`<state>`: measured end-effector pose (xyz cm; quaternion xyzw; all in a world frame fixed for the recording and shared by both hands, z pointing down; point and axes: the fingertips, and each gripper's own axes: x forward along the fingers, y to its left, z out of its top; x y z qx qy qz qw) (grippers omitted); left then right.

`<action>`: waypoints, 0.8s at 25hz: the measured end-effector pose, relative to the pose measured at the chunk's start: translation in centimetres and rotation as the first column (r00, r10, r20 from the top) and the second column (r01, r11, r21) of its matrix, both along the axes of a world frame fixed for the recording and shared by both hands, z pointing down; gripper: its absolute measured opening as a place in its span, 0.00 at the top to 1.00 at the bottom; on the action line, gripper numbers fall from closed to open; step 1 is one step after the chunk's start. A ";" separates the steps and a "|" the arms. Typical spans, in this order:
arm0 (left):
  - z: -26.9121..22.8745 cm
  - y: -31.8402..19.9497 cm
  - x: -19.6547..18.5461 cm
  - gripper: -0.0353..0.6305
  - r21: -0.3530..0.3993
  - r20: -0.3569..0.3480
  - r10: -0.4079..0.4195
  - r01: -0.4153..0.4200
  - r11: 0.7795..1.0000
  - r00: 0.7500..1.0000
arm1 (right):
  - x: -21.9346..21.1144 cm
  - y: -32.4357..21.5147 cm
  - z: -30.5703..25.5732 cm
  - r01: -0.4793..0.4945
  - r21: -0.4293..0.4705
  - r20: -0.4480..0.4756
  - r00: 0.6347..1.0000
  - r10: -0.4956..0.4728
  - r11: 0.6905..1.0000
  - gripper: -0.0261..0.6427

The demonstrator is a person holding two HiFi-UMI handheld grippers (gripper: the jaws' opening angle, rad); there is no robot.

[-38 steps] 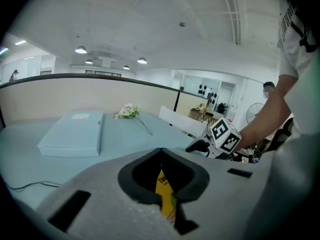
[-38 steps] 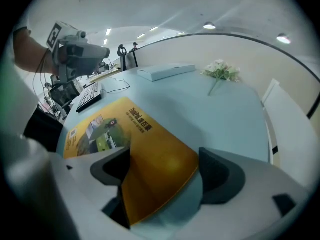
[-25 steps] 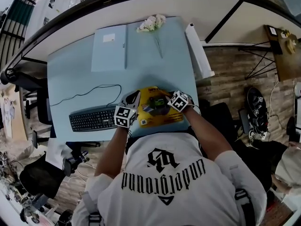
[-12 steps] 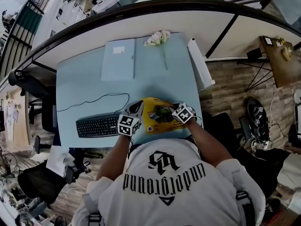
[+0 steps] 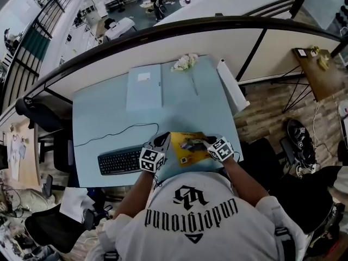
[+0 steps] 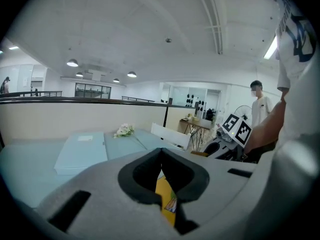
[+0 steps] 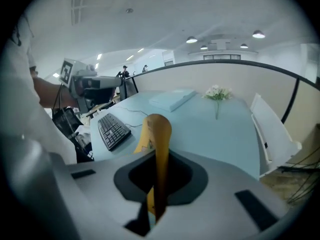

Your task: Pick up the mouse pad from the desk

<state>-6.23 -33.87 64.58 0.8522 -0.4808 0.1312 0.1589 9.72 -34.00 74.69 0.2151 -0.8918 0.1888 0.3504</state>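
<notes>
Two opposite edges of the mouse pad (image 5: 187, 148) were clamped. It hung just right of the keyboard (image 5: 120, 160) at the near edge of the desk (image 5: 103, 113), apparently clear of the surface. The left hand-held gripper (image 5: 164, 142) was pressed together on the pad's keyboard-side edge, a yellow sliver showing between its dark pads. The right hand-held gripper (image 5: 204, 143) pinched the edge farther from the keyboard, where the sheet ran through the jaws and curled over above them.

That curl suggested a thin, soft, flexible sheet with a yellow printed face and a duller orange-brown backing, probably rubbery and grippy rather than slick. It looked light and not fragile, but it would likely sag or fold if held at one point. Opposite edges, gripped well in from the corners, seemed the sensible hold.

The desk was a smooth pale-blue slab, and the keyboard was black, flat and corded. Beyond the keyboard lay a pale rectangular folder (image 5: 144, 87), and past that a small bunch of white flowers (image 5: 185, 62).
</notes>
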 end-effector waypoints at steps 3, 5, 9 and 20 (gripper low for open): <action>-1.5 0.4 -0.6 0.94 0.028 -0.011 0.025 -0.025 0.999 1.000 | -0.6 0.5 -2.4 -0.070 0.008 0.058 0.996 0.070 0.997 0.92; -2.2 1.0 -1.0 0.93 0.039 -0.017 0.042 -0.042 0.998 0.999 | -1.3 1.2 -3.8 -0.105 0.017 0.090 0.991 0.103 0.994 0.92; -3.7 2.3 -1.6 0.94 0.062 -0.029 0.081 -0.079 0.995 0.996 | -2.4 2.3 -6.5 -0.155 0.050 0.137 0.980 0.147 0.987 0.92; -7.2 7.0 -4.4 0.94 0.132 -0.018 0.171 -0.167 0.977 0.985 | -4.3 5.8 -13.7 -0.278 0.179 0.227 0.945 0.235 0.944 0.92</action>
